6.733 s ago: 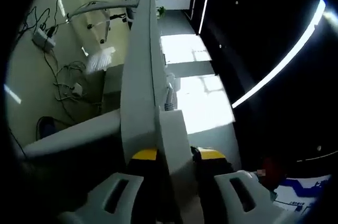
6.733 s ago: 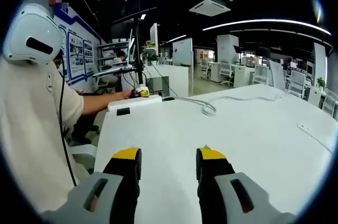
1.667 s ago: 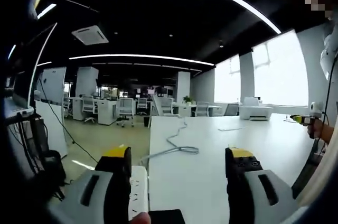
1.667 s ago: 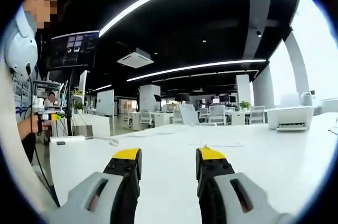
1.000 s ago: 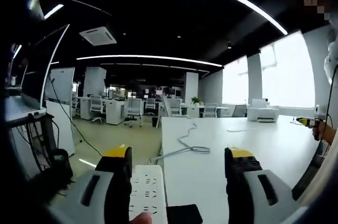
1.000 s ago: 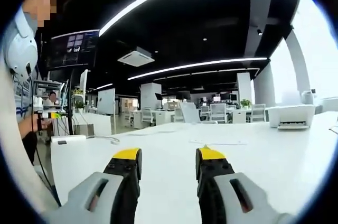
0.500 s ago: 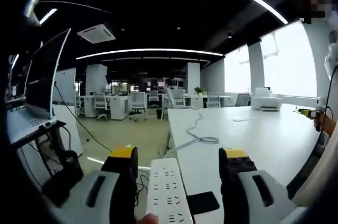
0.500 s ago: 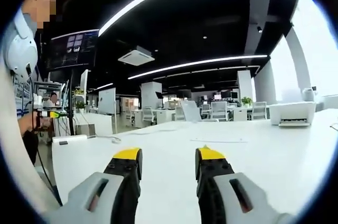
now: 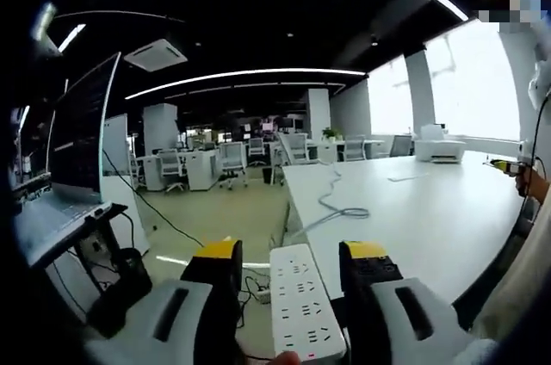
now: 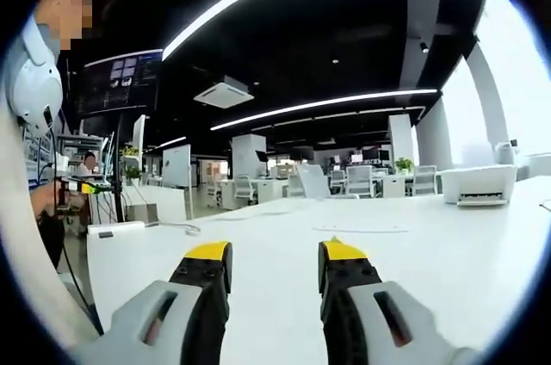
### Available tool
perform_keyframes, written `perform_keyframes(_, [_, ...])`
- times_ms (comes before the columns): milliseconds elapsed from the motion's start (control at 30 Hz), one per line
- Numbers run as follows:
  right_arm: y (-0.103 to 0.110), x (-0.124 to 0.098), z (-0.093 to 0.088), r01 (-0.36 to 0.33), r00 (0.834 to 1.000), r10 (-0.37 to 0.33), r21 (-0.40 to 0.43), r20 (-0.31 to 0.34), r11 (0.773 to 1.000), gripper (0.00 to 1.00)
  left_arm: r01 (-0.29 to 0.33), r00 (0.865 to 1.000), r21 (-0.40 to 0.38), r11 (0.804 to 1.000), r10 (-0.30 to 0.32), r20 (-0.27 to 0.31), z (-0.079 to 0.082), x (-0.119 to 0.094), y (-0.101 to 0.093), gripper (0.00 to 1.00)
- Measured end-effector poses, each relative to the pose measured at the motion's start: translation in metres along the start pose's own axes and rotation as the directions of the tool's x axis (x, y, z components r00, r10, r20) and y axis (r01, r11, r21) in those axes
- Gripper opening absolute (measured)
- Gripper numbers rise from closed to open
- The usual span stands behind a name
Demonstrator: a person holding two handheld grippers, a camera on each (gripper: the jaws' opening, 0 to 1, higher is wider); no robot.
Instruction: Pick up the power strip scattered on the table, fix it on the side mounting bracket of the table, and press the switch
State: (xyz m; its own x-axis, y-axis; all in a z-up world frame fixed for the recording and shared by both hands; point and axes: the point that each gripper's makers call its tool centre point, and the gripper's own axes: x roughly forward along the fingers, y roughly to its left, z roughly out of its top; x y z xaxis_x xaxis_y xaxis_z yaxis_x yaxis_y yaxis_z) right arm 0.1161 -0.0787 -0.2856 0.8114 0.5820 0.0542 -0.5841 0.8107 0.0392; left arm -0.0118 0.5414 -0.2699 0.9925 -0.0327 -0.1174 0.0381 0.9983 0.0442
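Left gripper view: left claw (image 9: 291,255) at lower centre, jaws apart, flanking the white power strip (image 9: 303,303) without clear contact; strip lying lengthwise between them at the left edge of the white desk (image 9: 405,219). Grey cable (image 9: 331,210) coiled mid-frame. Right gripper view: right claw (image 10: 274,255) at bottom centre, jaws parted, empty, above the desk. Same strip far left, small (image 10: 116,230).
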Motion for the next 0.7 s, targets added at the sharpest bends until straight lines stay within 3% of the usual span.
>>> perform_keyframes(367, [0.001, 0.001, -0.001, 0.0, 1.0, 0.0, 0.002, -0.003, 1.0, 0.36, 0.05, 0.998, 0.025, 0.998, -0.049, -0.04, -0.001, -0.003, 0.001, 0.49])
perform_keyframes(700, [0.002, 0.0, -0.003, 0.0, 1.0, 0.0, 0.008, -0.003, 1.0, 0.35, 0.113, 0.984, 0.1, 0.988, -0.098, -0.146, -0.014, 0.0, 0.002, 0.5])
